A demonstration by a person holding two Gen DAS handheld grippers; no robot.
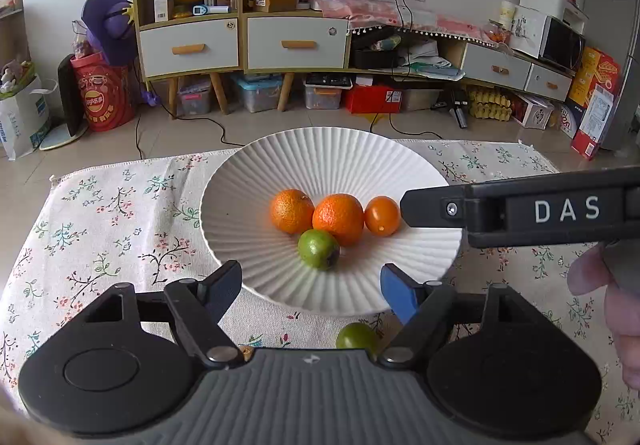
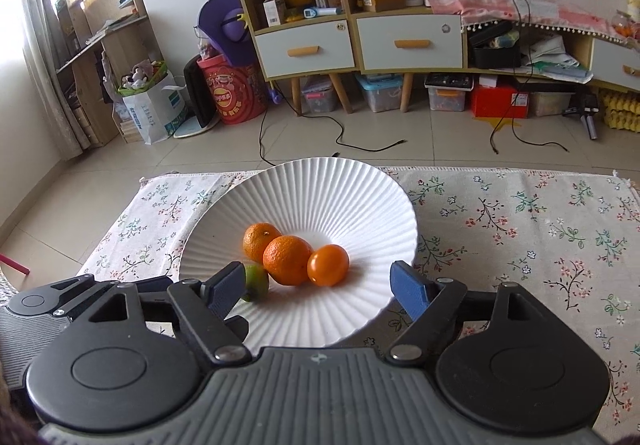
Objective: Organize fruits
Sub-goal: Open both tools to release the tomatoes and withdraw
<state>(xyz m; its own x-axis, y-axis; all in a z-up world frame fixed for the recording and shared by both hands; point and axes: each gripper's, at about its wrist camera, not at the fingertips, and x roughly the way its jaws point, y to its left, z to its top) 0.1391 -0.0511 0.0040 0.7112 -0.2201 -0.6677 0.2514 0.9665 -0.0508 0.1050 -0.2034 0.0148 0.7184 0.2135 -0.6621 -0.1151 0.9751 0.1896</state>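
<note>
Left gripper: jaws spread, nothing between | right gripper: jaws spread, empty | white plate on floral cloth: three oranges, one green fruit | second green fruit on cloth beside plate.

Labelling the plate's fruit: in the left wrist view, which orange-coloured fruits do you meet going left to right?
Bumpy orange → larger bumpy orange → smooth small orange fruit, all in the white plate.
</note>
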